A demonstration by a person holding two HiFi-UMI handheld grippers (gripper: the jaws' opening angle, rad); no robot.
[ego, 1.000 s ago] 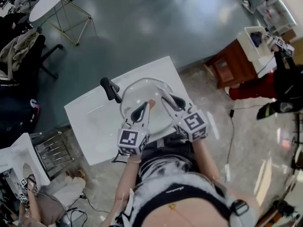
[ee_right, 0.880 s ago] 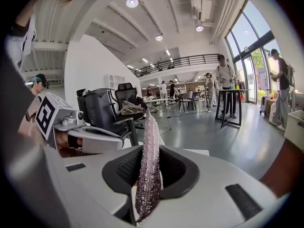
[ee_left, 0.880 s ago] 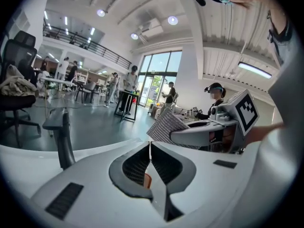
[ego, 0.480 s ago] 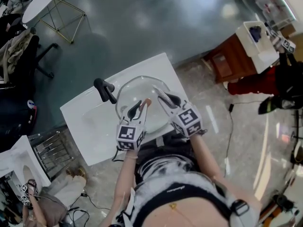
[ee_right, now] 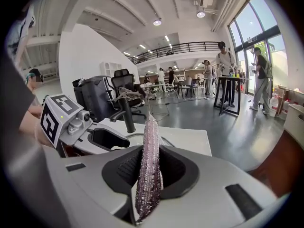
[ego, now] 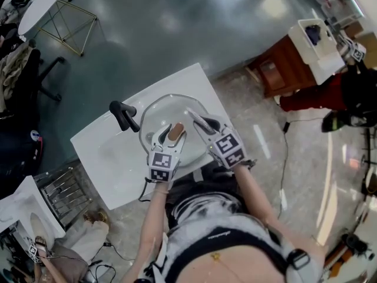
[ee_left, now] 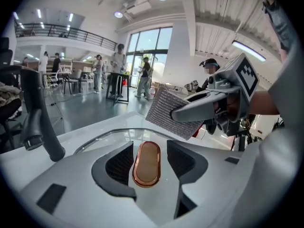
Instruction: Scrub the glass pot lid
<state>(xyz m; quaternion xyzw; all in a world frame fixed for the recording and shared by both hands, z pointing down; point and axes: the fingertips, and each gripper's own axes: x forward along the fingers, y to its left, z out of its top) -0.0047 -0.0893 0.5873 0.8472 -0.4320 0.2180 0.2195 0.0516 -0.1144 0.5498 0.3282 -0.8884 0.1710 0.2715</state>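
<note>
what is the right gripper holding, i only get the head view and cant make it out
observer: The right gripper view shows the right gripper shut on a thin silvery mesh scouring cloth, seen edge-on between its pads.
operator: and the left one, is it clamped on the lid handle
observer: No. In the left gripper view the left gripper is open, and its jaws have just been opening. The copper-coloured oval handle of the round glass pot lid sits between the pads, and neither pad presses on it.
</note>
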